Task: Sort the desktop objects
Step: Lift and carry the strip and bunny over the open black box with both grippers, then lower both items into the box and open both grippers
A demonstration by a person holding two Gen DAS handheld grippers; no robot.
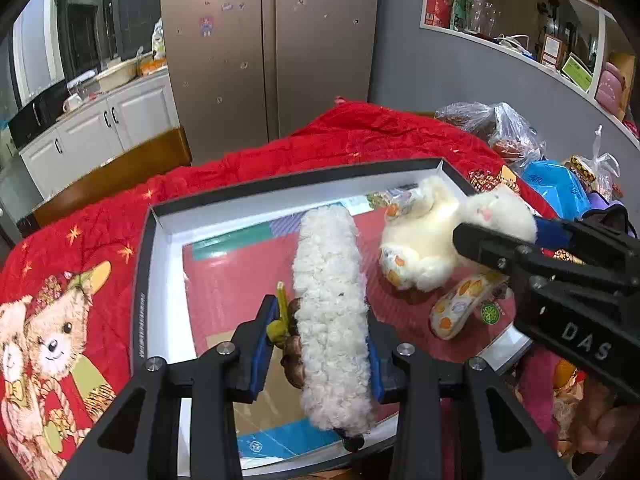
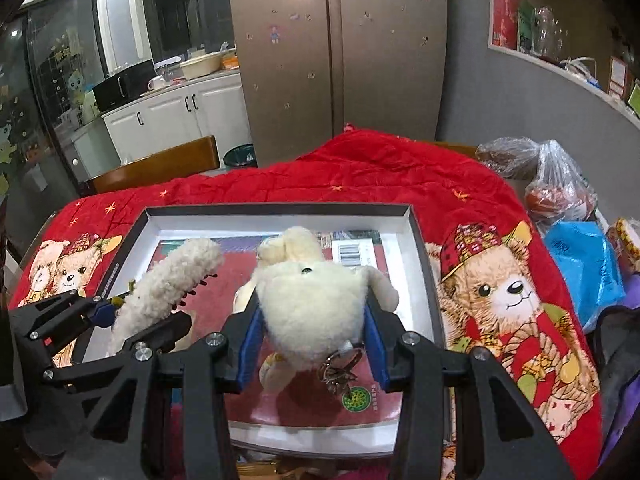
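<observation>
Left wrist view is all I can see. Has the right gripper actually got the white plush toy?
Observer: Yes. The right gripper has both blue pads pressed on the plush toy, over the box.
Operator: Anything dangling from it?
Observer: A metal key ring hangs beneath it.
Operator: And the underside of my fluffy piece?
Observer: The fluffy piece has a row of dark teeth along its underside, like a hair clip.

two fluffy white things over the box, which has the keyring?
The plush toy in the right gripper: a metal keyring hangs below it. The long fleecy hair clip in the left gripper shows none.
</observation>
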